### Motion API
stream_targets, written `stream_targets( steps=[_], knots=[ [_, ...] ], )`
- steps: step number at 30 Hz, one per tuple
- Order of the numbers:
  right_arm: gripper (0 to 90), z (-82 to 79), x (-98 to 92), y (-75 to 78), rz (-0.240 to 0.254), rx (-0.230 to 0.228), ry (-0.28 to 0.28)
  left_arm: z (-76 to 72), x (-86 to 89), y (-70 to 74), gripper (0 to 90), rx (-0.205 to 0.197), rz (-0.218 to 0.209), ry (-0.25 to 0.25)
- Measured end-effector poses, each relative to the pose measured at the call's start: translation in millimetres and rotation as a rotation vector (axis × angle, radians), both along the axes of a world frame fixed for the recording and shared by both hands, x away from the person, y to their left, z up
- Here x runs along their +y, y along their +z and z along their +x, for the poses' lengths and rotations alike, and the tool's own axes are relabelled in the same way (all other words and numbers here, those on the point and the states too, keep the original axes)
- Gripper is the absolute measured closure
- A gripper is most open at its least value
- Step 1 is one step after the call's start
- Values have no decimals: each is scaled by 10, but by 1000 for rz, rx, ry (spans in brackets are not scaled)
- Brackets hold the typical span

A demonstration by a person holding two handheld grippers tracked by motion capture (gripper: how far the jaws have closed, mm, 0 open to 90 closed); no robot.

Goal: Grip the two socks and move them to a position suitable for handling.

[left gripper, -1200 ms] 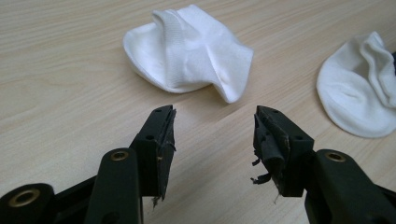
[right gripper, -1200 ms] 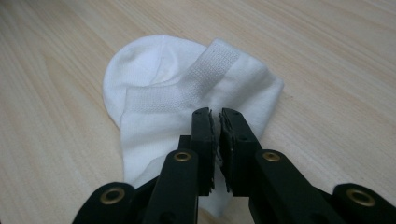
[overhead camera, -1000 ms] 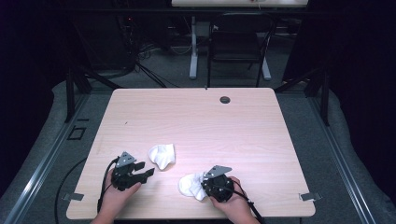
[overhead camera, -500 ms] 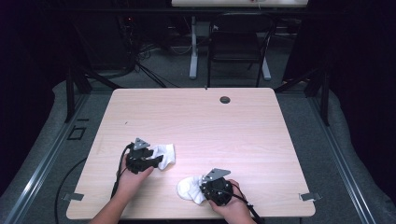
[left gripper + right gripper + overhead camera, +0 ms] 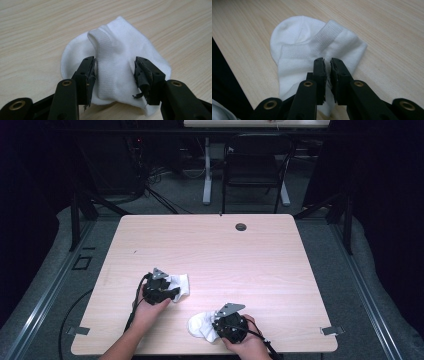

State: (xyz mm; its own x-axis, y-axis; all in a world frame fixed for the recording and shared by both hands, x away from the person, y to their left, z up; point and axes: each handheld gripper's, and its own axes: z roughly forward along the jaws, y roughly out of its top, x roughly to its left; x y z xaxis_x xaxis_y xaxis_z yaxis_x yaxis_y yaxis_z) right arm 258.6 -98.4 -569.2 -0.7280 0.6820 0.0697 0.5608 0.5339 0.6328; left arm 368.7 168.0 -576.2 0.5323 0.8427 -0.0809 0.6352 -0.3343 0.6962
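Two white ankle socks lie on the light wood table [image 5: 250,255]. My left gripper [image 5: 173,293] has its jaws on either side of the left sock [image 5: 182,283]. In the left gripper view the ribbed cuff of that sock [image 5: 117,42] stands between the jaws of the left gripper [image 5: 115,67], which have just been closing but still stand apart. My right gripper [image 5: 213,328] rests on the right sock [image 5: 199,324] near the front edge. In the right gripper view the right gripper [image 5: 327,62] shows only a thin slit between its jaws, over the flat sock [image 5: 297,37]. I cannot tell whether fabric is pinched.
A small dark round cable hole [image 5: 241,226] sits near the table's far edge. Beyond the table stand a chair [image 5: 255,165] and a desk leg [image 5: 206,175] on a dark floor. The table's front edge runs just below both hands.
My left gripper has moved right from the front left of the table onto the left sock. The right gripper and its sock have stayed put.
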Motion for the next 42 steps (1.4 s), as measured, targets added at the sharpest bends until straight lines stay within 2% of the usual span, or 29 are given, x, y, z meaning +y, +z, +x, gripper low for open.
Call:
stream_targets(
  steps=[11, 16, 19, 23, 34, 39, 42],
  knots=[
    [823, -50, 63, -3, -5, -12, 24, -34, -230, 4, 504, 5, 2, -52],
    [822, -59, 75, -6, 2, -11, 21, -33, -311, 7, 500, 6, 7, -63],
    [822, -61, 81, -9, 4, -12, 19, -32, -362, 0, 501, 2, -1, -57],
    [819, -53, 99, -15, 13, -11, 13, -40, -450, -2, 499, 3, -7, -75],
    [814, 40, 125, -35, 43, -14, -11, -2, -567, -9, 494, 0, -19, -84],
    [801, 83, 145, -45, 60, -18, -26, -6, -569, 7, 485, 6, -42, -85],
    [774, 65, 132, -18, 69, -43, -21, -37, -535, 70, 472, -16, -54, -94]
  ],
)
